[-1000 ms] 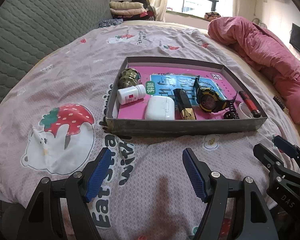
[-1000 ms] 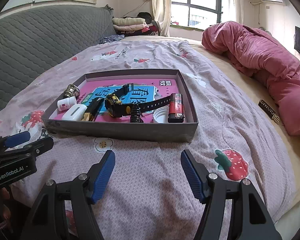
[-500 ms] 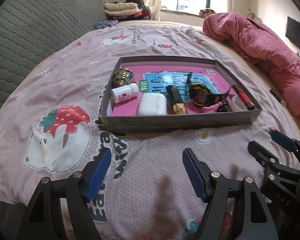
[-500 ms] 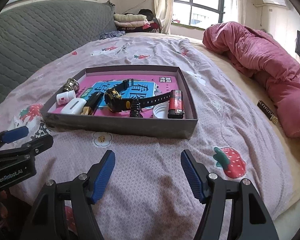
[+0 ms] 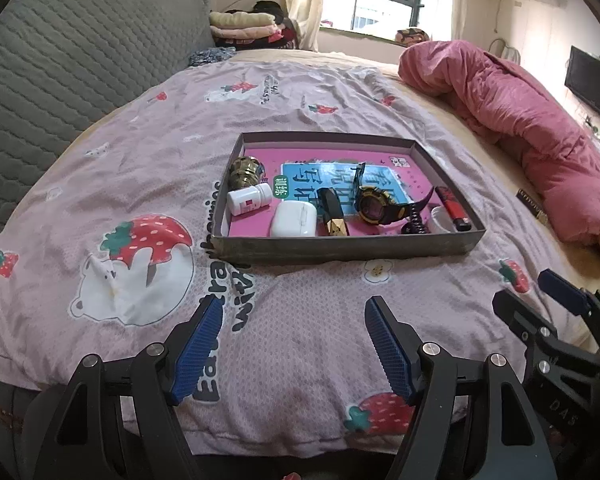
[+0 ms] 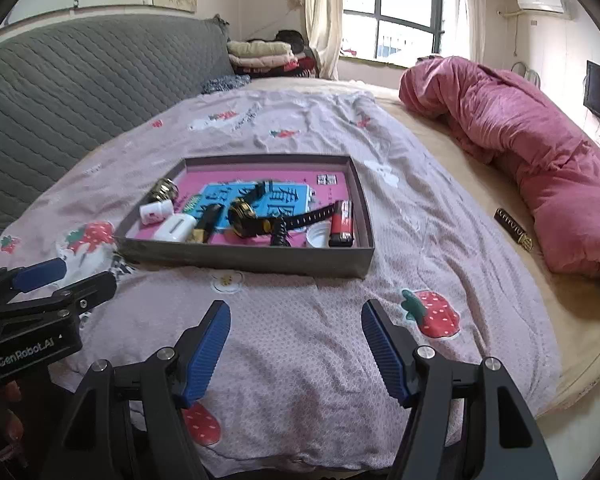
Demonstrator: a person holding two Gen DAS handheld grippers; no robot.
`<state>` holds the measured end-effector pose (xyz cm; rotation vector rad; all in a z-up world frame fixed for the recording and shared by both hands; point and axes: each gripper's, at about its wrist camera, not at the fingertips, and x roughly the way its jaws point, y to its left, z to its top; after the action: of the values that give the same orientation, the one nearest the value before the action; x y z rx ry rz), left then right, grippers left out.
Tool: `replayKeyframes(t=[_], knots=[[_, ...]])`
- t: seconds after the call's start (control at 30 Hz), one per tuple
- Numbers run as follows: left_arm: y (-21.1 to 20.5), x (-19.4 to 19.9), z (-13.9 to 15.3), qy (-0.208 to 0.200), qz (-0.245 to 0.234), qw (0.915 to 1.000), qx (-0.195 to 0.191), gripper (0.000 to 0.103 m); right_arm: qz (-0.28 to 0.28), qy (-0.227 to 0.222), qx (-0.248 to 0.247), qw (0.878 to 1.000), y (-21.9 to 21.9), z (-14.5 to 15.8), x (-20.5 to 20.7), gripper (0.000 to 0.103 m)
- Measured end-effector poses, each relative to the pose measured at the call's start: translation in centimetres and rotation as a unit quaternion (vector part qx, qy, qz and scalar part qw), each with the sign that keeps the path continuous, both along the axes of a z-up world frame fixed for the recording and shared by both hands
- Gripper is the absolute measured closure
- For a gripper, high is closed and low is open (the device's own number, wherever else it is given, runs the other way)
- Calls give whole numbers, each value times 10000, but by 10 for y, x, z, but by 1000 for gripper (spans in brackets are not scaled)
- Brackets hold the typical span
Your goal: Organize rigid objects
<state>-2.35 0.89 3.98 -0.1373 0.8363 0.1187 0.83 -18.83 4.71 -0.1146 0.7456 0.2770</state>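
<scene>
**Tray sitting loaded on the bed, both your grippers hanging wide and empty**

The grey cardboard tray [image 5: 340,245] is lying flat on the pink strawberry-print bedspread [image 5: 140,152], near the middle of the bed, its floor lined with a pink and blue printed sheet. Along the tray's left side a brass-coloured knob [image 5: 244,171] is sitting just behind a white pill bottle [image 5: 249,199] that is lying on its side, red label showing. Beside the bottle a white earbud case [image 5: 293,219] is resting against the near wall. Next along, a black and gold bar-shaped item [image 5: 332,216] is pointing toward the near wall; what it is, you cannot tell. A black and yellow wristwatch [image 5: 375,208] is lying in the centre, one strap standing up, the other stretching toward a red lighter [image 5: 452,208]. A white cap [image 5: 440,219] and a black coiled hair tie [image 5: 414,224] are sitting between watch and lighter.

Your left gripper [image 5: 294,344] is hovering over the bedspread in front of the tray, blue pads spread wide, nothing between them and nothing touching them. Your right gripper [image 6: 296,340] is doing the same beside it, jaws equally wide, gripping nothing. Both are pointing at the tray, well short of its near wall.

A rolled pink quilt [image 5: 520,128] is lying along the right edge of the bed, a small dark patterned strip [image 6: 514,229] just beside it
</scene>
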Motion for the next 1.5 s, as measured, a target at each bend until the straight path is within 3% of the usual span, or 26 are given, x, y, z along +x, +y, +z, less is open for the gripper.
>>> replayKeyframes(t=[0.23,0.6,0.83,1.5], knots=[[-1,-3,-1,-35,-21,10000,-24,28,86,-52,79,9999,4,-2,-1,36],[-5,23,-39,98,-26,9999,79,28,18,307,-161,9994,17,-50,28,36],[-2,34,-54,258,-21,9996,114,28,-108,339,-80,9993,12,-55,37,36],[0,36,-55,288,0,9995,90,28,-73,358,-199,9991,15,-58,38,36]])
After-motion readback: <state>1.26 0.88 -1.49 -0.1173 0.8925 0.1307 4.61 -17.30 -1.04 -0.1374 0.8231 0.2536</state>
